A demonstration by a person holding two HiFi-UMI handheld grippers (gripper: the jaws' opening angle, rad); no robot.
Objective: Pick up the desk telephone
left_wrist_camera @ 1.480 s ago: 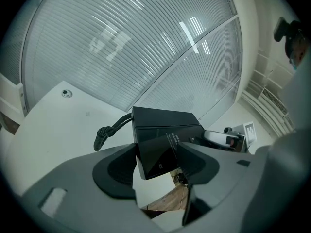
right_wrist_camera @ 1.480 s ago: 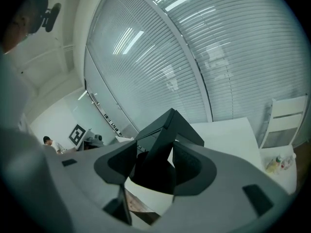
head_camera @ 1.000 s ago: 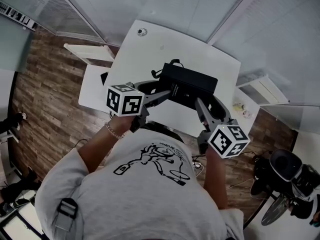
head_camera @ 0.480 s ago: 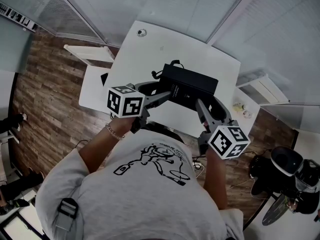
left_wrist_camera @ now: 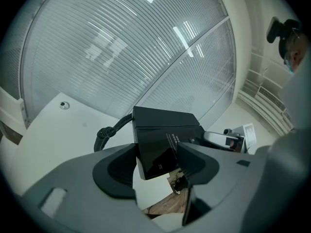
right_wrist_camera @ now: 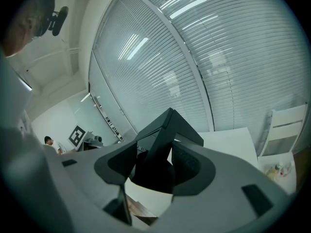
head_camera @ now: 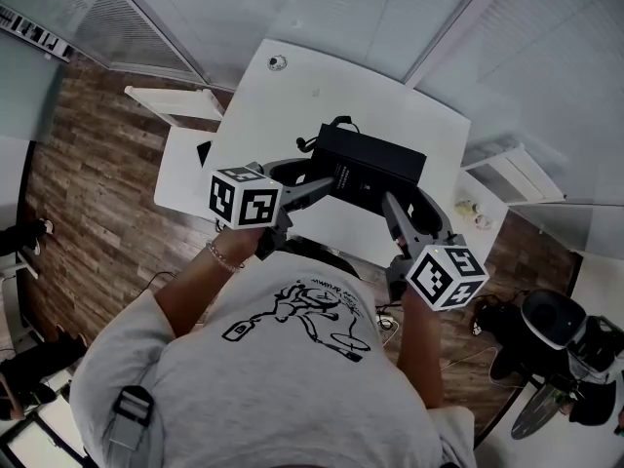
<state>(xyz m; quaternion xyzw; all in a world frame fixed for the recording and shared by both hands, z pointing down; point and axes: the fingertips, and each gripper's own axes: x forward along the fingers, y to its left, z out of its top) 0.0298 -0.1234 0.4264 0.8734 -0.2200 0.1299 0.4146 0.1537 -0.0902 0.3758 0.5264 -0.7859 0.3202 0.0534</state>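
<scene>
Both left tongs (head_camera: 322, 187) and right tongs (head_camera: 388, 203) clamp the desk telephone (head_camera: 375, 164) by its near edge, a rigid, glossy, likely slippery body needing firm two-sided hold.

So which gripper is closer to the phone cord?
Left. The left gripper grips the phone right beside the cord; the right gripper grips the phone's other side, farther from it.

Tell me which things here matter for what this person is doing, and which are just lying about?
Job: desk telephone, its coiled cord, left gripper, right gripper, both clamped on it.
Lying about: round fitting in white table, small bottles, office chair.
</scene>
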